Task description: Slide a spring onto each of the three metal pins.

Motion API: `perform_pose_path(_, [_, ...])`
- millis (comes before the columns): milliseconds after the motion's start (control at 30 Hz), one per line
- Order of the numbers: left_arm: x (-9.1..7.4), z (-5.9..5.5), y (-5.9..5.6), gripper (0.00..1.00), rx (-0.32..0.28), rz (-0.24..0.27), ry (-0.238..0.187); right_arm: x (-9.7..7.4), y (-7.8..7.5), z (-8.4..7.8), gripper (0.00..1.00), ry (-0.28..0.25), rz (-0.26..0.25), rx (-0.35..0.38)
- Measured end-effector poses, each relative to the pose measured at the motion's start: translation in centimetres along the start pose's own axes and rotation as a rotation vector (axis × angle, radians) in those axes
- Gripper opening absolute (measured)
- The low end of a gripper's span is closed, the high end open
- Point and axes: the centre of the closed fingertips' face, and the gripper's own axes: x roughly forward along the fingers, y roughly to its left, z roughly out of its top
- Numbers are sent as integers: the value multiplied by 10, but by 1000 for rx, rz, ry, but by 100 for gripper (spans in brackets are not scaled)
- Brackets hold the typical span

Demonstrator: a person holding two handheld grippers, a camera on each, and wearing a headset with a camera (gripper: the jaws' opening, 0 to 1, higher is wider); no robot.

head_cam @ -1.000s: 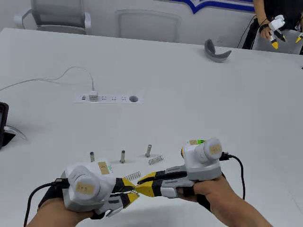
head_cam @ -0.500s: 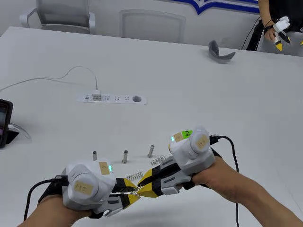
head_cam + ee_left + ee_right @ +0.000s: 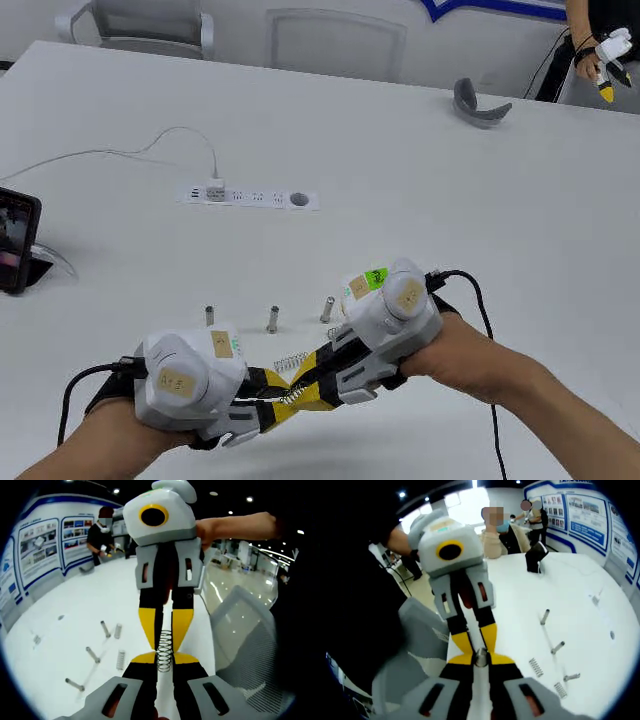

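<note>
Left gripper (image 3: 164,661) and right gripper (image 3: 480,660) both clench one spring (image 3: 164,647); three pins (image 3: 272,319) stand at 12 o'clock.

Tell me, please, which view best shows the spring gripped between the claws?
The left gripper view: the spring shows its coils side-on. The right gripper view sees it end-on; the head view shows it tiny.

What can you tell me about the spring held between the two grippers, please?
The spring is a small, silvery wire coil, apparently metal, with its turns evenly spaced. It is held in the air above the table, bridging the two grippers tip to tip: the left gripper grips one end and the right gripper the other. The right gripper view shows it end-on, as a small ring between yellow tips. Nothing else touches it.
</note>
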Motion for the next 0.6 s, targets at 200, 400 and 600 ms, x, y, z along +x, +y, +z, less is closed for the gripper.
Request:
perform_pose_path(200, [-3, -3, 4, 13, -36, 36, -16, 4, -3, 2, 12, 12, -7, -8])
perform_pose_path(400, [-13, -14, 12, 18, -85, 88, -17, 10, -5, 2, 12, 36, -11, -15])
perform_pose_path(600, [-30, -30, 22, 24, -151, 149, -23, 14, -8, 4, 12, 35, -12, -7])
